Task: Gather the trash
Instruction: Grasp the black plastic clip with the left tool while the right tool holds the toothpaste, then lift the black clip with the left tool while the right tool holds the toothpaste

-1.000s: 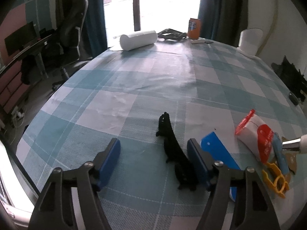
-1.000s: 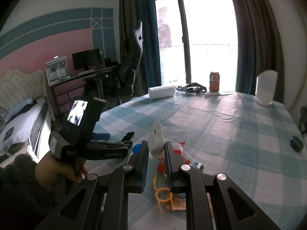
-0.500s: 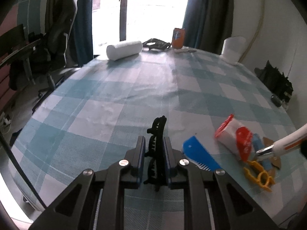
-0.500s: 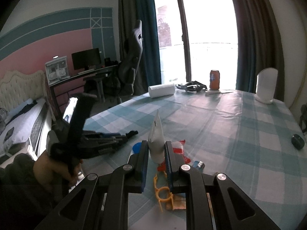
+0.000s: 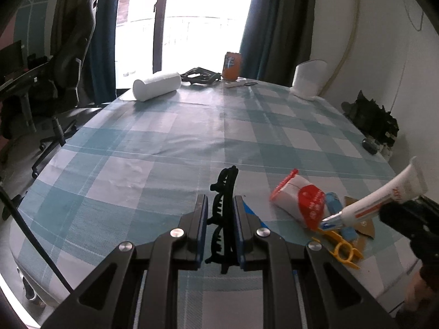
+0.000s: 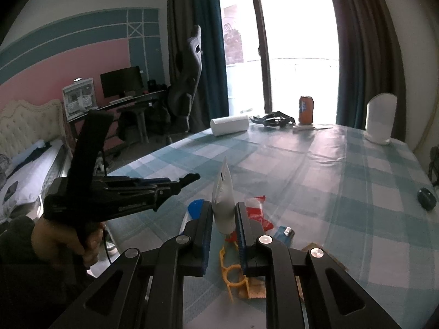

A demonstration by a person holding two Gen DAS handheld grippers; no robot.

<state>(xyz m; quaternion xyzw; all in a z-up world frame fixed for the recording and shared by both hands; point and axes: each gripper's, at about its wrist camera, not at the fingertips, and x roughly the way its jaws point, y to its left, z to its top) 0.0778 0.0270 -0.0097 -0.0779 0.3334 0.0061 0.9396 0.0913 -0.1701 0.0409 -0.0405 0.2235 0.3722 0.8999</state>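
Trash pickup: both grippers gripping items above the table point(image 5: 170, 142).
Left gripper point(image 5: 219, 205) is clamping a black clip point(image 5: 223, 211), lower end hidden; right gripper point(image 6: 223, 211) is pinching a tube point(image 6: 223, 200), cap hidden.

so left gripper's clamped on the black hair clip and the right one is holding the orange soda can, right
Not quite. The left gripper is clamped on the black hair clip, but the right gripper holds a white tube, as the right wrist view shows. The orange soda can stands at the table's far end.
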